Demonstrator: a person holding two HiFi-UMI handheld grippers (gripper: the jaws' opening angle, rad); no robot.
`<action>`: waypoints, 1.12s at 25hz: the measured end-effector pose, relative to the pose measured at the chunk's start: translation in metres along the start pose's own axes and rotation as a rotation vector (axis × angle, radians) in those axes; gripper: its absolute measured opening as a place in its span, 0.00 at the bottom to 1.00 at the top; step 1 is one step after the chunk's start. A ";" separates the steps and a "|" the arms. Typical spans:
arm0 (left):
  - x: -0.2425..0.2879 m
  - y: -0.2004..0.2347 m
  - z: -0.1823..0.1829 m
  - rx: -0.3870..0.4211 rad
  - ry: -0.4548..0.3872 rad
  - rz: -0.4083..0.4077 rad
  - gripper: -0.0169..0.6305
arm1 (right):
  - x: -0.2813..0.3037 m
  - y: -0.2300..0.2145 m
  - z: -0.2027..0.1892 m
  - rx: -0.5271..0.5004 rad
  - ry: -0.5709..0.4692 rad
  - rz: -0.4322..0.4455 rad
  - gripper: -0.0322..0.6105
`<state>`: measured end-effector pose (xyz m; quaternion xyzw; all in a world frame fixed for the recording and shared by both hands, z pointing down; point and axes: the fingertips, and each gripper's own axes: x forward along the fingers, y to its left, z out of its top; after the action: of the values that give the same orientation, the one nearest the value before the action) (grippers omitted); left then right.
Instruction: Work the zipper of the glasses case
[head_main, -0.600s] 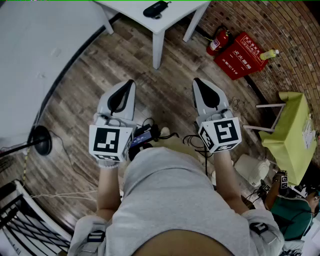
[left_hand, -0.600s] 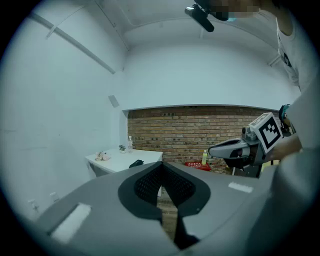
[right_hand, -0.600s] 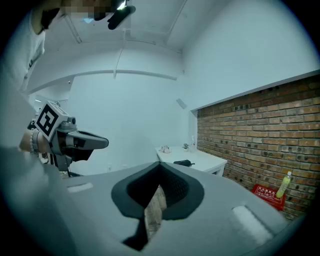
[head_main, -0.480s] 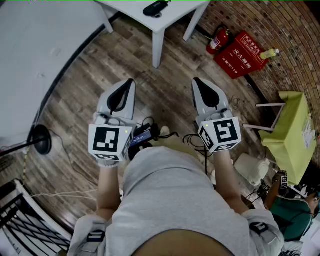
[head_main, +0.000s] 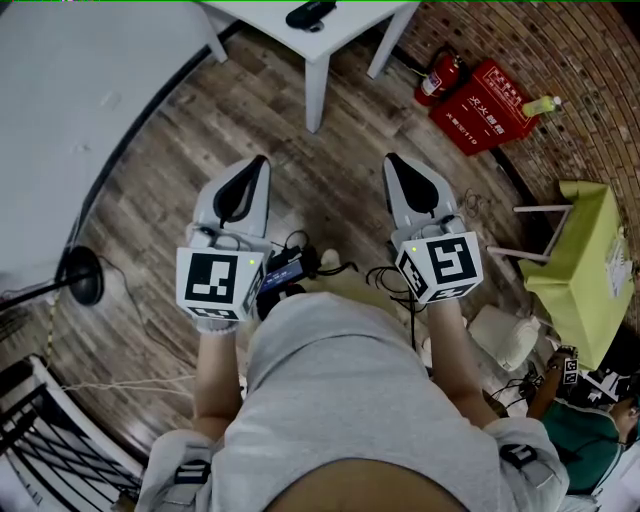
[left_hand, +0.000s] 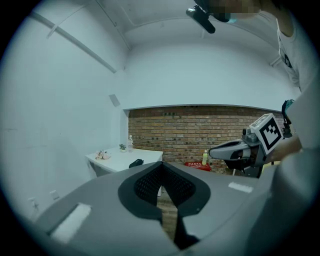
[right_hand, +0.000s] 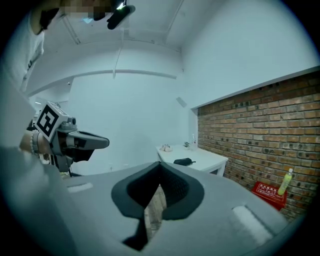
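both left gripper (head_main: 258, 168) and right gripper (head_main: 395, 166) clenched empty, well apart from the likely glasses case (head_main: 310, 14)

A wooden plank floor (head_main: 160, 190) is seen, bordered by a brick wall (head_main: 580, 50), and a white table (head_main: 345, 40) is placed on it.
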<state>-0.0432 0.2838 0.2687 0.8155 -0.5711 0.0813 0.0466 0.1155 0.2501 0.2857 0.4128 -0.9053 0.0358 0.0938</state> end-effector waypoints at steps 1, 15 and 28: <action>0.000 0.000 0.001 -0.002 0.000 0.001 0.05 | 0.000 -0.001 0.000 0.005 0.000 0.002 0.05; 0.006 -0.009 0.003 -0.019 -0.008 0.002 0.23 | -0.001 -0.010 0.000 0.098 -0.032 0.001 0.20; 0.015 -0.029 0.003 -0.021 -0.011 0.038 0.23 | -0.014 -0.029 -0.011 0.072 -0.031 0.030 0.21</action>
<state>-0.0104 0.2796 0.2691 0.8044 -0.5876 0.0720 0.0504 0.1481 0.2430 0.2936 0.4026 -0.9109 0.0633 0.0642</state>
